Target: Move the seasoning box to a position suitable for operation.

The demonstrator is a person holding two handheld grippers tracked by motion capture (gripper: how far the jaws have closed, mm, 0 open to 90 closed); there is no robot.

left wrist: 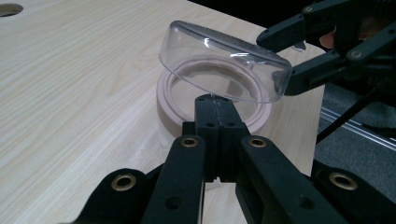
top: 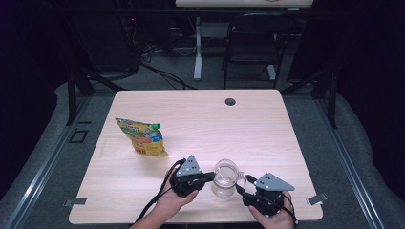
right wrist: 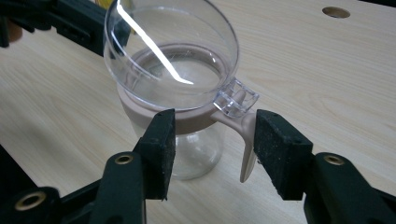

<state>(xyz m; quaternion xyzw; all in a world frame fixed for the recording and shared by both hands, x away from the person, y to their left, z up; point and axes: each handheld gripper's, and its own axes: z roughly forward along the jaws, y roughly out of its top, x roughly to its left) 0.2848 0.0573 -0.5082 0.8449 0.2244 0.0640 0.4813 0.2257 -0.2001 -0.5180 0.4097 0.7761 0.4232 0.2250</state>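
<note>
Clear glass jar with beige collar and hinged transparent lid (top: 224, 179) stands at lower centre of bench (top: 200, 119); left tongs (left wrist: 212, 103) clamped on its rim, right tongs (right wrist: 212, 148) apart astride the hinge tab.

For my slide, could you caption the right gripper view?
Open right gripper flanks the clear jar's beige handle, hinged lid raised.

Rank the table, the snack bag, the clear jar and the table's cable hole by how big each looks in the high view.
1. table
2. snack bag
3. clear jar, which looks close to the bag in size, so this order is unsure
4. cable hole
</note>
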